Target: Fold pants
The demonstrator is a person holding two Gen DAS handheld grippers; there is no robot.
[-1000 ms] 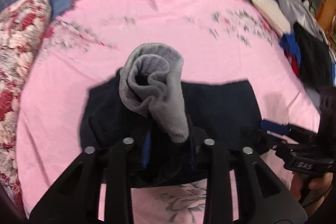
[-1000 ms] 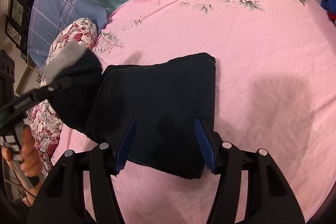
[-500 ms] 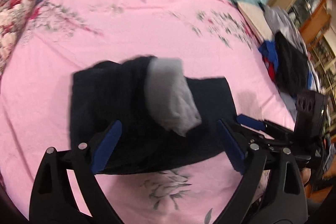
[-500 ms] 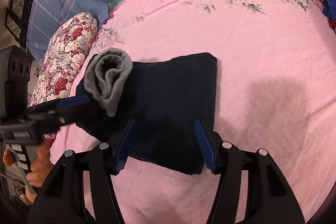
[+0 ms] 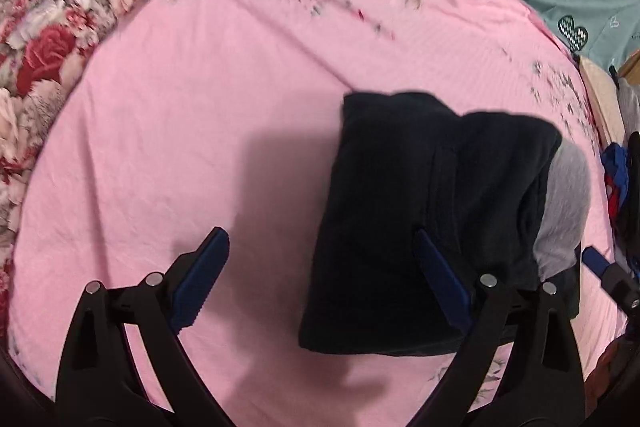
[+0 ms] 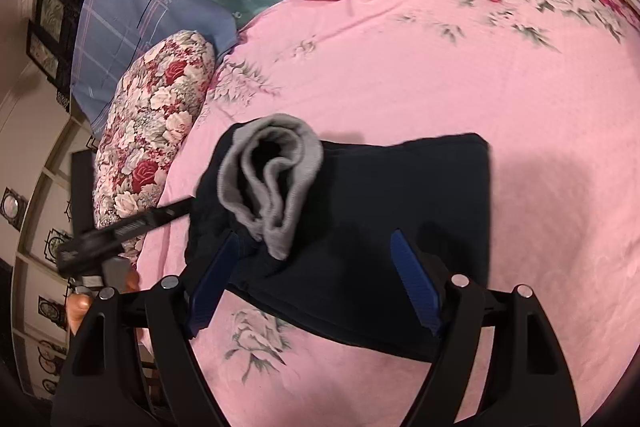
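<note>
My left gripper (image 5: 320,275) hangs with its jaws wide apart and nothing between them, over the pink bed sheet (image 5: 192,131) just beside the pants' edge. My right gripper (image 6: 316,279) is also spread wide and holds nothing; it hovers low over the near part of the pants (image 6: 400,211).

The dark pants lie in a compact folded block near the middle of the bed, toward the near edge, with the floral pillow (image 6: 152,131) off to one side. The grey ribbed cuff (image 6: 272,179) sits on top of the dark fabric at the end nearer that pillow, curled open and bunched, not flat. In the left wrist view the same cuff (image 5: 564,211) shows at the far side of the block.

I judge the folding nearly done: a fold has been laid over and both grippers are free. What remains, I think, is tidying. The next move calls for flattening that puffed cuff and squaring the stacked edges without dragging the layers apart, since the soft knit will slide easily on the sheet.
</note>
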